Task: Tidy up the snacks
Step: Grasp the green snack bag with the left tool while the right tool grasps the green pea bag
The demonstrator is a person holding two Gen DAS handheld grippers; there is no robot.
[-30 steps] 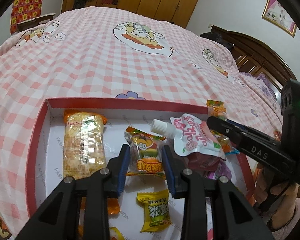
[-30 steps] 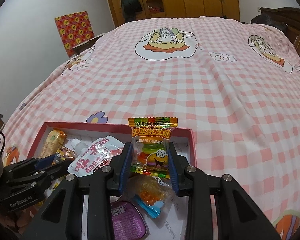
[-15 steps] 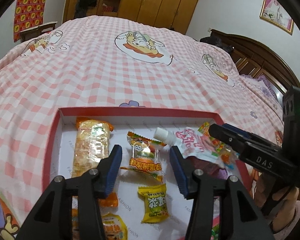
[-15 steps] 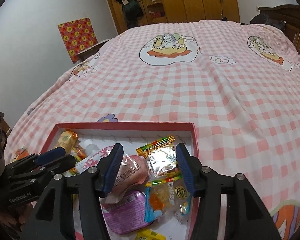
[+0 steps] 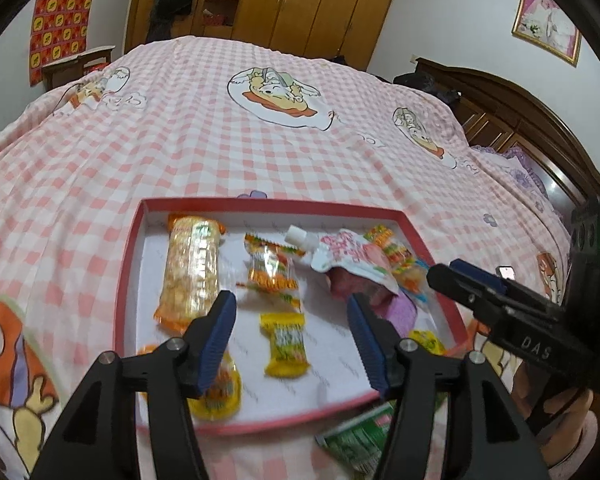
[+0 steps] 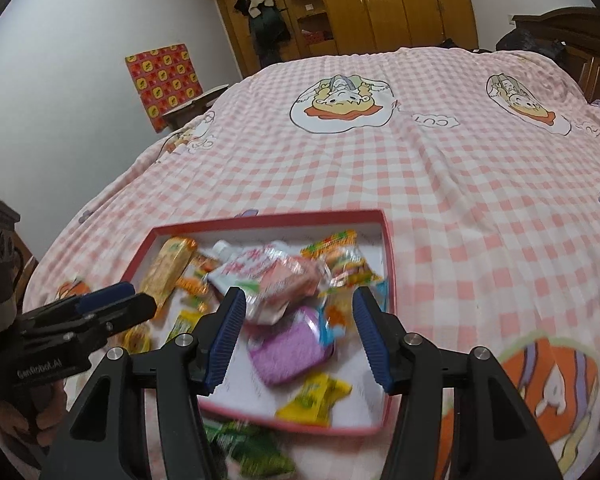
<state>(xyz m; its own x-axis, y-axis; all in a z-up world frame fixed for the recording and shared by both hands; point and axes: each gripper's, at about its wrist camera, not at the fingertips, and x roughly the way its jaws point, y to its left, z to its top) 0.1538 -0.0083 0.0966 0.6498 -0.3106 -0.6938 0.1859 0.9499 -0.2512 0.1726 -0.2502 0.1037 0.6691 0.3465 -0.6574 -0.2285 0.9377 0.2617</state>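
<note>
**Snacks in the red box, one green pack left out**

Both claws are wide apart and hold nothing. The left claw (image 5: 290,336) hangs over the near half of the red box (image 5: 260,203), and the right claw (image 6: 298,334) hangs over the box's near right part.

Most of the snacks lie inside the box, which sits on the bed. A long orange cracker pack (image 5: 190,270) lies by the left wall. A white pouch with a cap (image 5: 342,254) rests near the far right corner, on top of other small packs. A purple jelly cup (image 6: 288,346) sits toward the near right side. A small yellow candy (image 5: 286,344) lies in the middle, near the front edge. One green pack (image 6: 246,452) lies on the bed just outside the box's near edge (it looks like the next one to go in).

I think that green pack is light, thin and crinkly. It could slip, so a pinch across its middle or on a sealed end seems best. The pouch looks soft and squishy; its neck under the cap may be the firmest spot.

The bed cover (image 6: 440,184) is soft pink checks with cartoon pictures, so the box may wobble if pushed. Wooden wardrobes (image 5: 300,0) stand at the far wall.
</note>
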